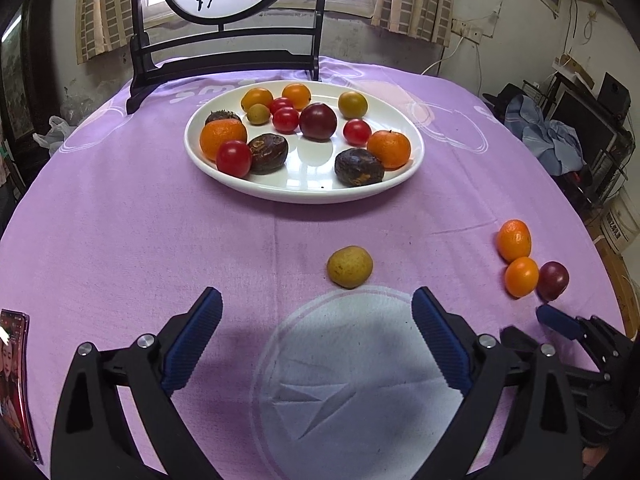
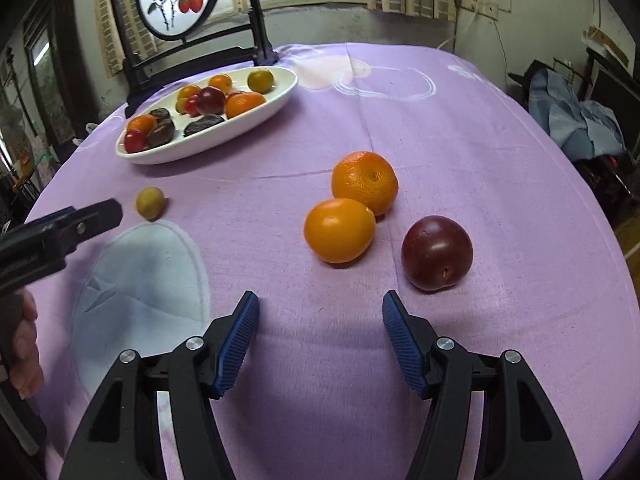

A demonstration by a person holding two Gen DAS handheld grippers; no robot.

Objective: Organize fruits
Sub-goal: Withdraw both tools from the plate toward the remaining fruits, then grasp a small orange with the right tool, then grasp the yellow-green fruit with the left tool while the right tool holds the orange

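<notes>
The left gripper (image 1: 316, 340) hangs wide open and empty just short of the yellow-green fruit (image 1: 349, 267), while the right gripper (image 2: 320, 336), half open and empty, faces the smooth orange fruit (image 2: 339, 230) on the purple cloth (image 2: 460, 128).

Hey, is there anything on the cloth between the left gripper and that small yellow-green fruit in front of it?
Nothing: in the left wrist view, only bare purple cloth lies between the left gripper and the yellow-green fruit.
</notes>
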